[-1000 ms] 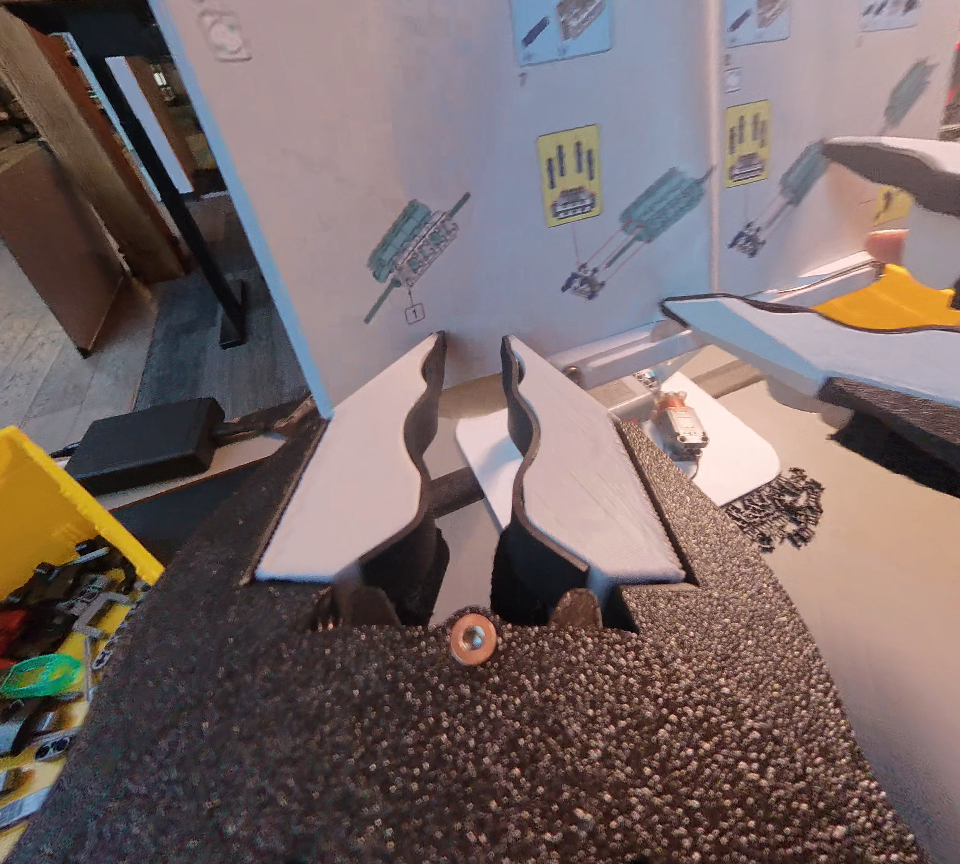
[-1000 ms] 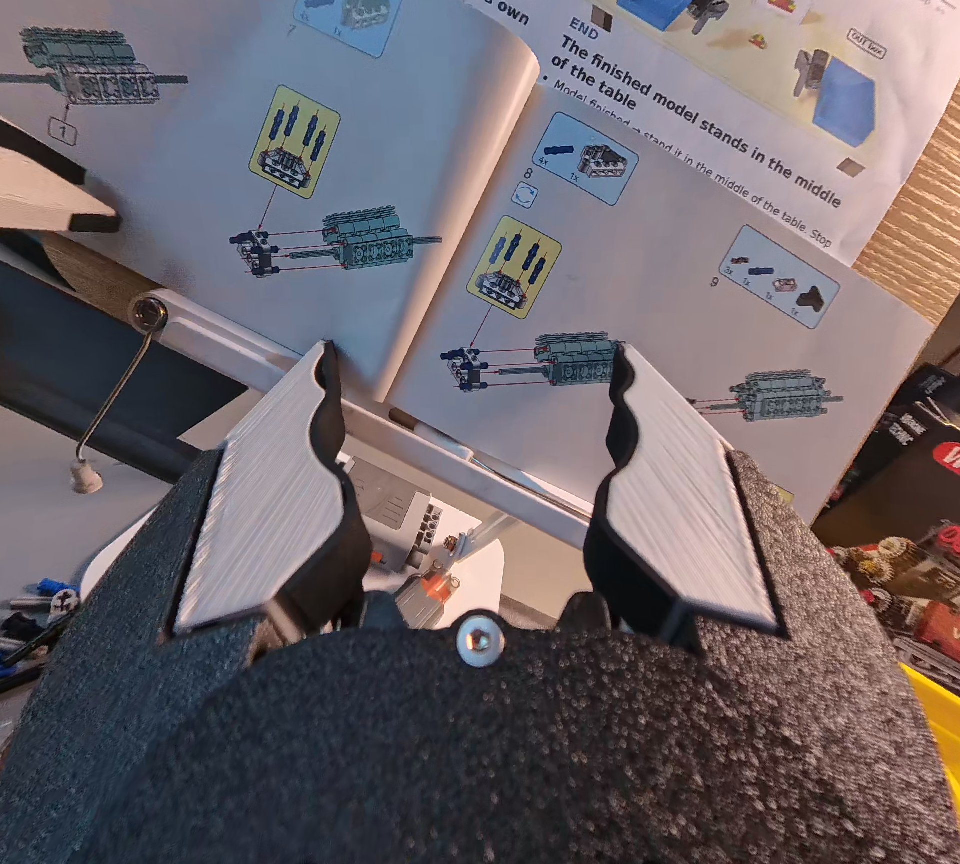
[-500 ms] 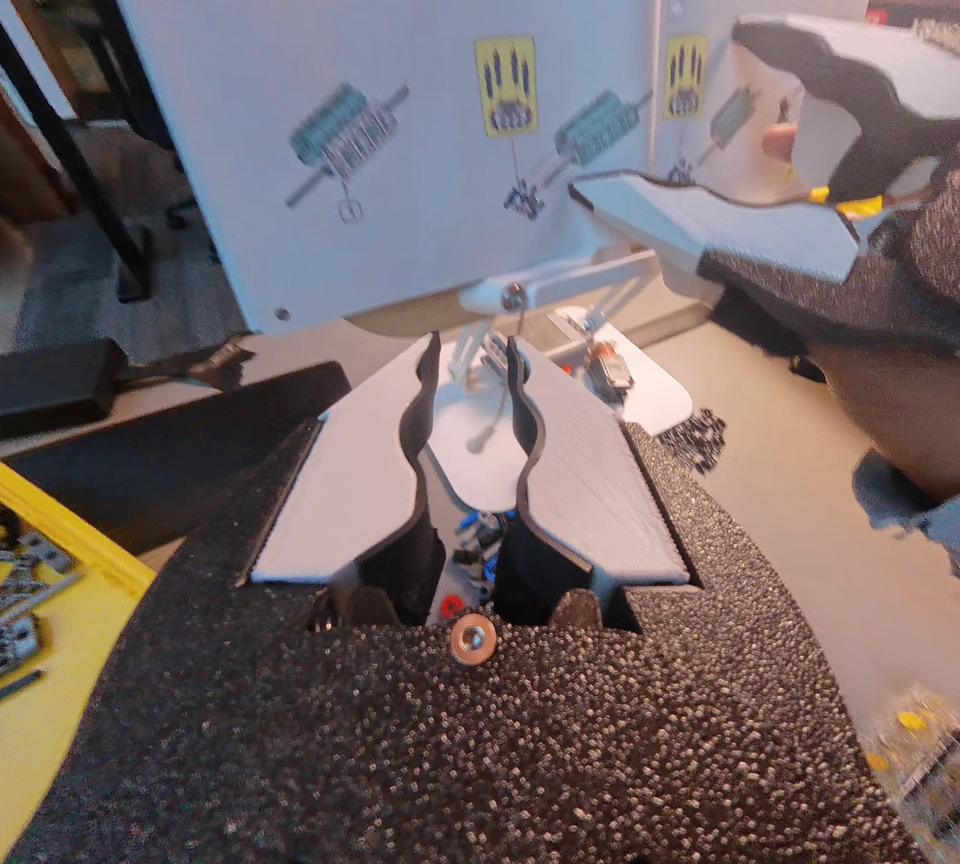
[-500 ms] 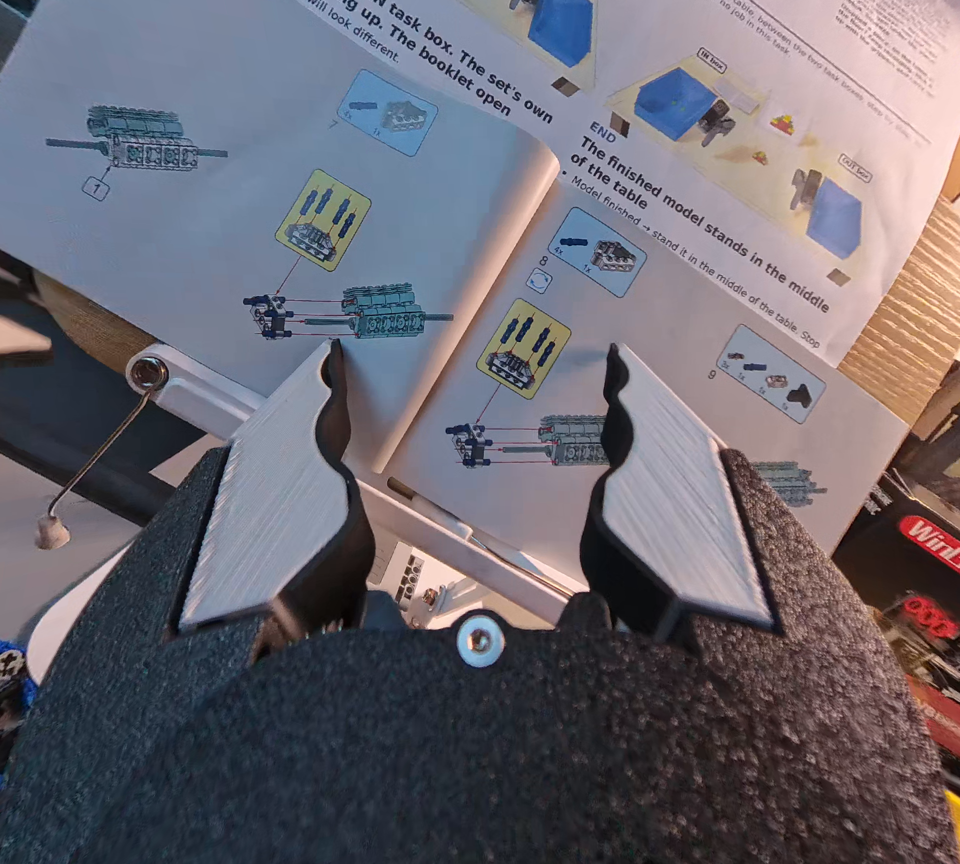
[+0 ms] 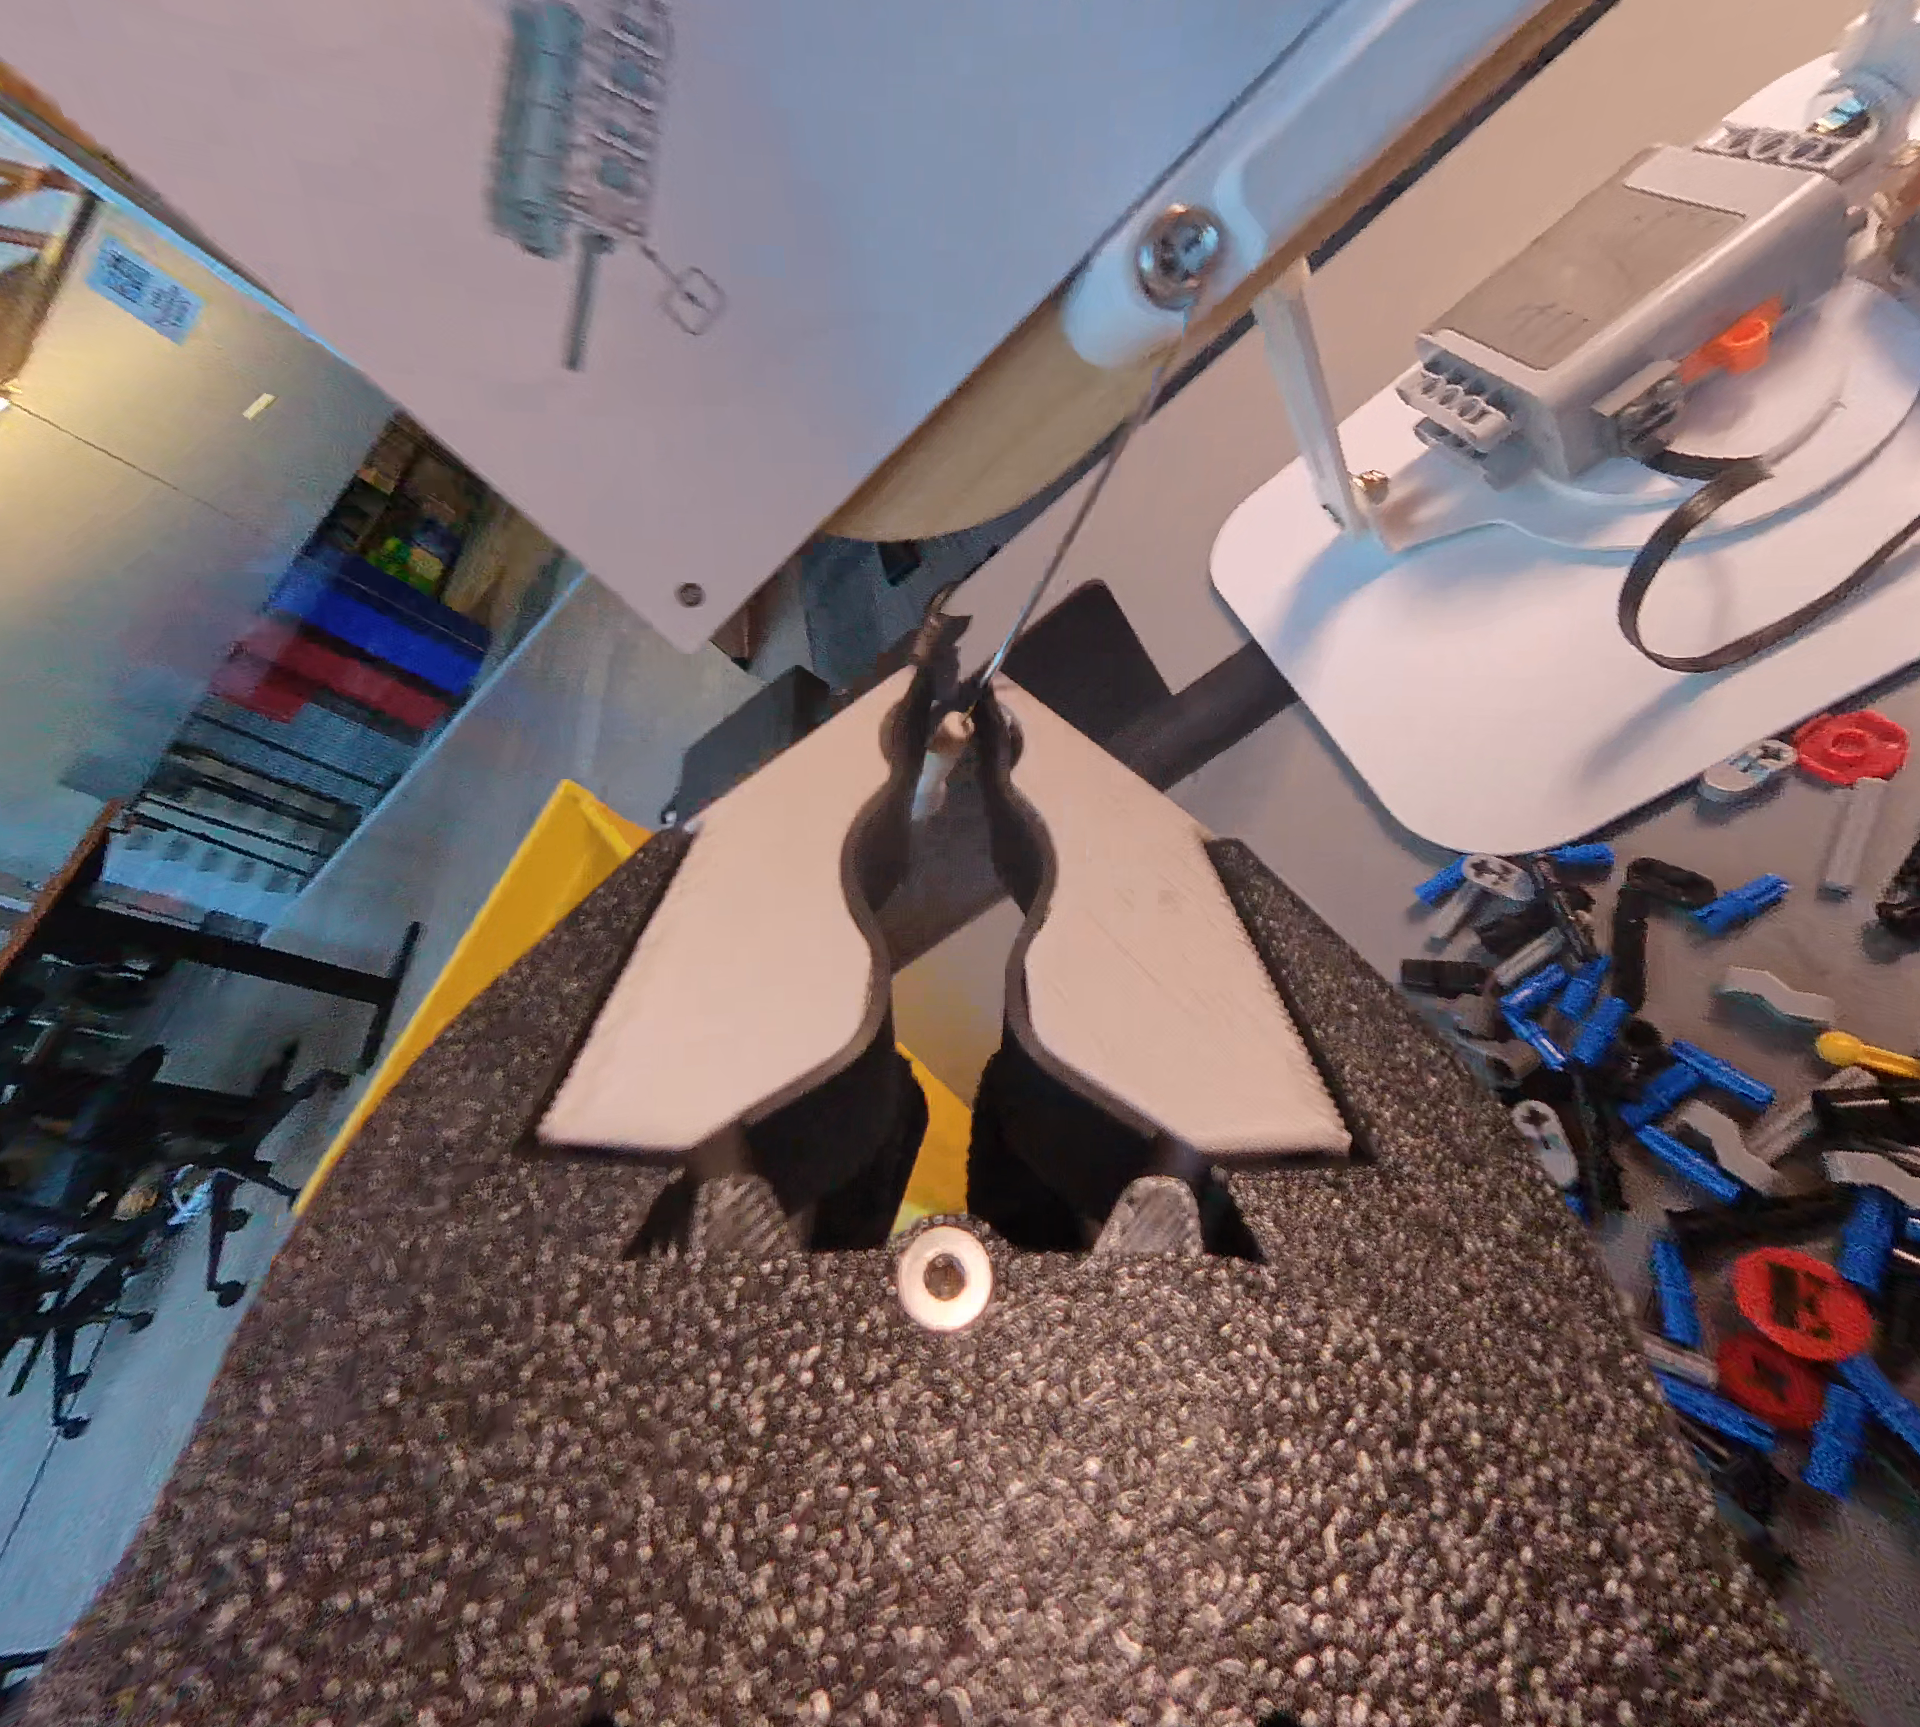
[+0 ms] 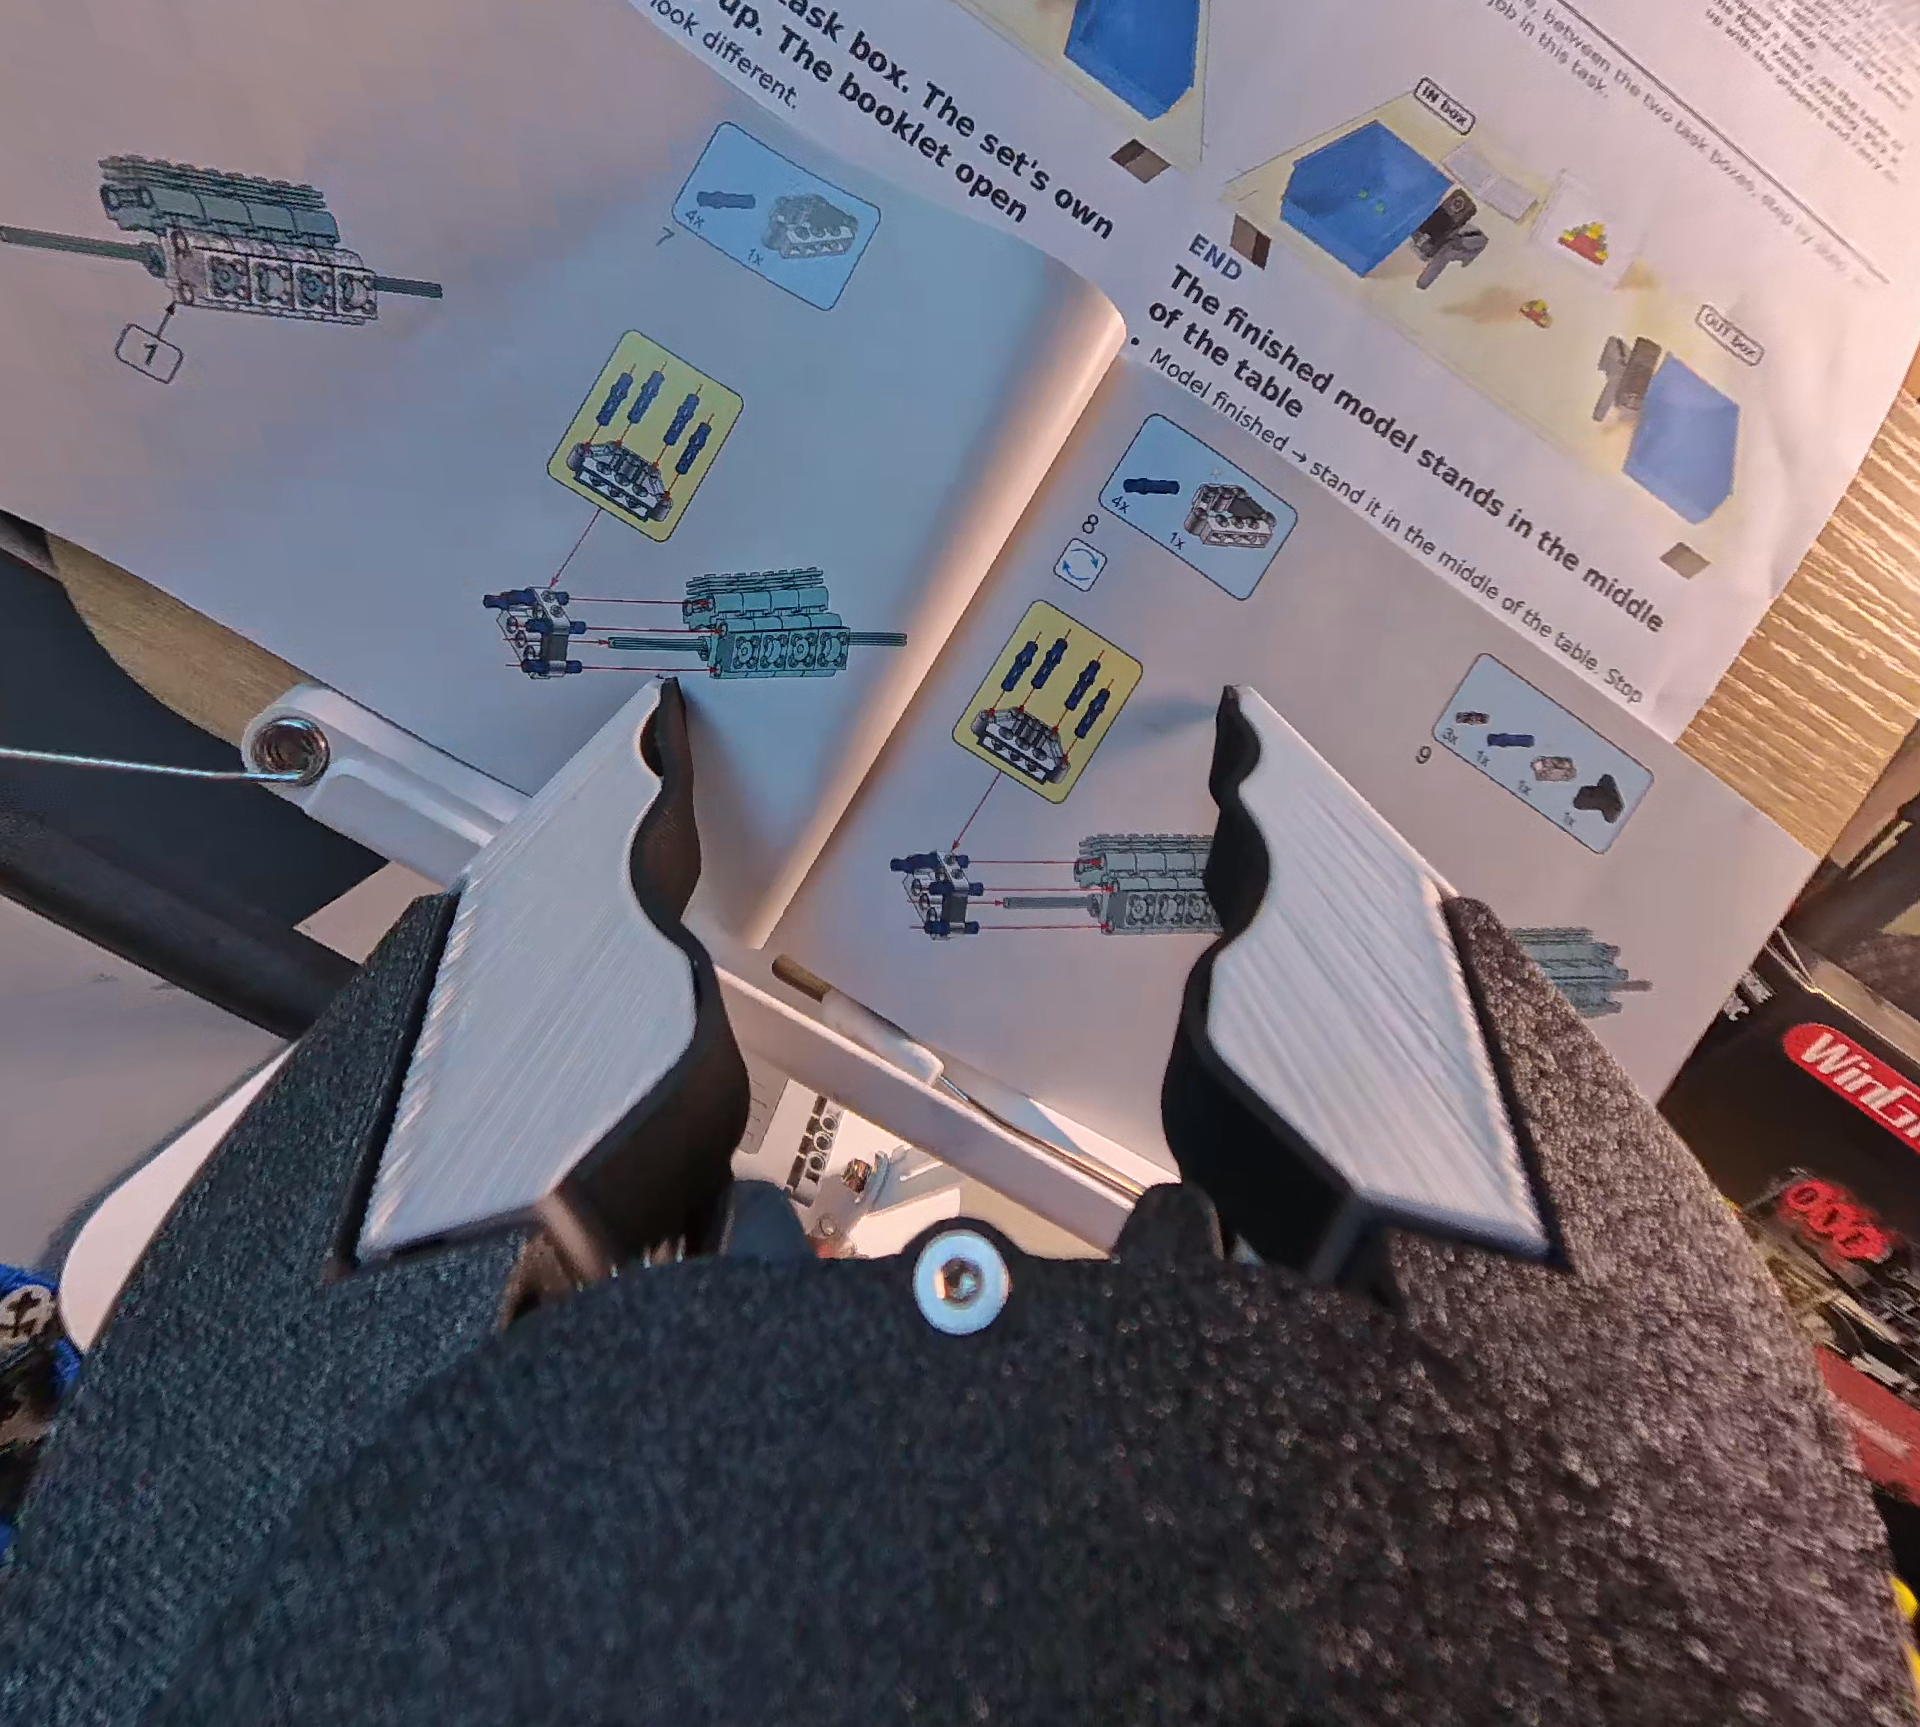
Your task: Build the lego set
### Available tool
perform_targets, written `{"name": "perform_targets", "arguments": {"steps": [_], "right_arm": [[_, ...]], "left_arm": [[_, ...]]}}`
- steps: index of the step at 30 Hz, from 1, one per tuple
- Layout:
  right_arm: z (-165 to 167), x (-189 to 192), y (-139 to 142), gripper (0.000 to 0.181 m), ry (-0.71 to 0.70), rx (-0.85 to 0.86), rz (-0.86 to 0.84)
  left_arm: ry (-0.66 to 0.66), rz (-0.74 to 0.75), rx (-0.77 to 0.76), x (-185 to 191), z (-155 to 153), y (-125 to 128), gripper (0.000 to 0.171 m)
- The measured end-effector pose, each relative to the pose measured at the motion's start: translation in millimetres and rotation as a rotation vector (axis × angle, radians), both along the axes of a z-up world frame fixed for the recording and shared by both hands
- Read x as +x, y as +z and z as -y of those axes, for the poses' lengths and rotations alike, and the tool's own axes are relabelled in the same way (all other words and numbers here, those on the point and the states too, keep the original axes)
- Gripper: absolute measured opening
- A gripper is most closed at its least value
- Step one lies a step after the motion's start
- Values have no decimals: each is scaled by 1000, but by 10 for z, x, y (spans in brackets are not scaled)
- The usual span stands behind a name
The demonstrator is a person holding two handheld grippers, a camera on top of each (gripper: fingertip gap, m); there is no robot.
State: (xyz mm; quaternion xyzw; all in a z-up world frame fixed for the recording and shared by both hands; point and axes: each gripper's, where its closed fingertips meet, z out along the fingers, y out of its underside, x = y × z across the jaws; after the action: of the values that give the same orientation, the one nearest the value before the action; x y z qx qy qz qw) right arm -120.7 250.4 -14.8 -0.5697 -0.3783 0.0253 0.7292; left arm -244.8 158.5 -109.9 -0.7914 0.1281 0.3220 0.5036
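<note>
An open instruction booklet [image 6: 883, 430] stands on a white book stand [image 6: 416, 804]. My left gripper [image 5: 951, 721] is shut on the white-capped tip of the stand's thin wire page-holder arm [image 5: 1081, 482], which runs up to a screw pivot [image 5: 1174, 264] below the booklet's left page [image 5: 520, 119]. In the right wrist view the wire [image 6: 125, 763] stretches out to the left, clear of the page. My right gripper [image 6: 948, 695] is open and empty, its tips close in front of the booklet's lower middle, near the fold.
The stand's white base plate [image 5: 1455, 690] carries a grey battery box [image 5: 1621, 306] with a black cable. Loose blue, black and red building pieces [image 5: 1621, 1054] lie at the right. A yellow bin [image 5: 499, 950] is at the left. A printed sheet [image 6: 1351, 67] hangs behind; a black box [image 6: 1849, 1085] is at right.
My left gripper dropped below the booklet, closed on the wire arm's tip and swung it away from the page. My right gripper stayed open and came slightly closer to the booklet.
</note>
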Motion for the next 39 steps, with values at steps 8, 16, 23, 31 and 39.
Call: {"name": "perform_targets", "arguments": {"steps": [8, 16, 23, 31, 39], "right_arm": [[8, -18, -21, 99, 8, -8, -49], [8, -7, -18, 99, 9, -11, -52], [17, -8, -25, 98, 10, -14, -64], [9, -7, -24, 98, 8, -26, -60], [11, -30, -37, 98, 1, -38, -71]], "left_arm": [[-87, -313, 197, 109, 34, 767, 0], [-243, 738, 242, 365, 208, 664, 6], [-279, 1881, 345, 976, 214, 59, 42], [34, 2174, 806, 270, -213, -117, 20], [-87, 1768, 914, 128, 41, 480, 4]]}}
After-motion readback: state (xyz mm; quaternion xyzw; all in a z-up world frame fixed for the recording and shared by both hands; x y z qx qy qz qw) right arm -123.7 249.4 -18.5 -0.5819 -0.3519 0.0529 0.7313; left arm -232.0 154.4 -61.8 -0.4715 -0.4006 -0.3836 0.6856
